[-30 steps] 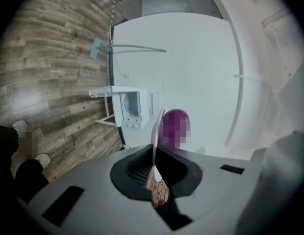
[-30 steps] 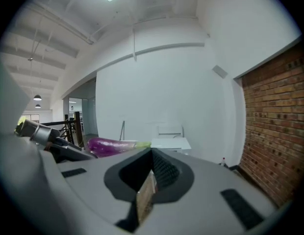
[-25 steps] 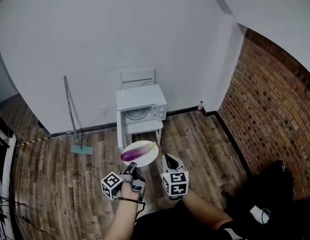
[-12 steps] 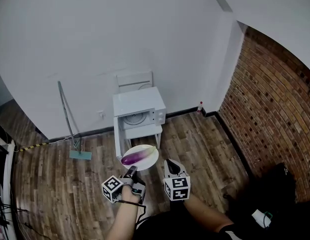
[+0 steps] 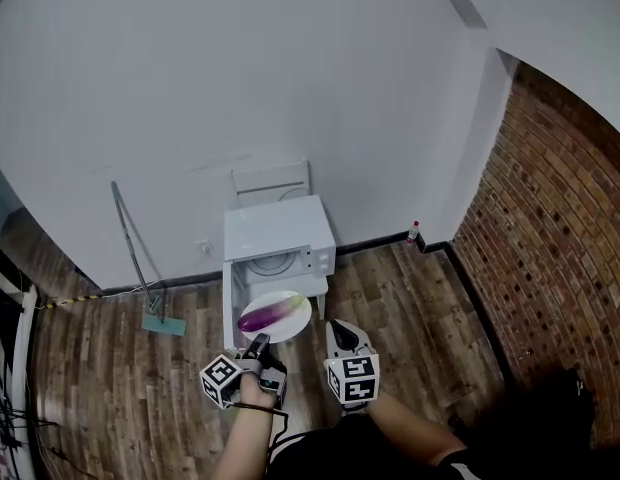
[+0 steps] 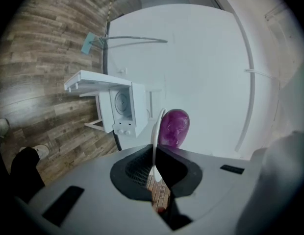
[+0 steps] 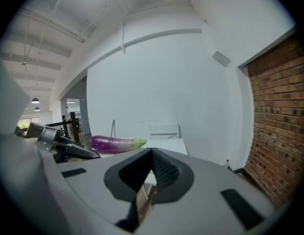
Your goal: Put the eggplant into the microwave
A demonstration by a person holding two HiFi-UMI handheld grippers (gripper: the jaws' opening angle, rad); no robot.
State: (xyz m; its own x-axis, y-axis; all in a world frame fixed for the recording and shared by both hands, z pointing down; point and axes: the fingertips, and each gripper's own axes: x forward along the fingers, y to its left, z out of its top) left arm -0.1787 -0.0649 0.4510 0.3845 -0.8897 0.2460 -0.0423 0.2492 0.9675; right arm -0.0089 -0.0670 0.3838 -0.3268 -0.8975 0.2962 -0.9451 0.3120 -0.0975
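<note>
A purple eggplant [image 5: 270, 313] with a green stem end lies on a white plate [image 5: 290, 324]. My left gripper [image 5: 258, 346] is shut on the plate's near rim and carries it level. In the left gripper view the plate [image 6: 155, 131] shows edge-on between the pads, with the eggplant [image 6: 174, 128] beyond. The white microwave [image 5: 280, 243] stands just past the plate with its door swung open to the left and its turntable showing. My right gripper [image 5: 340, 330] hangs beside the plate, jaws together, holding nothing. The right gripper view shows the eggplant [image 7: 115, 143] to its left.
The microwave rests on a small white table [image 5: 308, 286] against the white wall, with a white chair [image 5: 273, 180] behind it. A mop [image 5: 140, 268] leans on the wall to the left. A small bottle [image 5: 414, 232] stands by the brick wall [image 5: 560, 218].
Both grippers and the plate with the eggplant have moved forward, toward the microwave. The plate's far rim is now close to the open front. Neither grip has changed.
</note>
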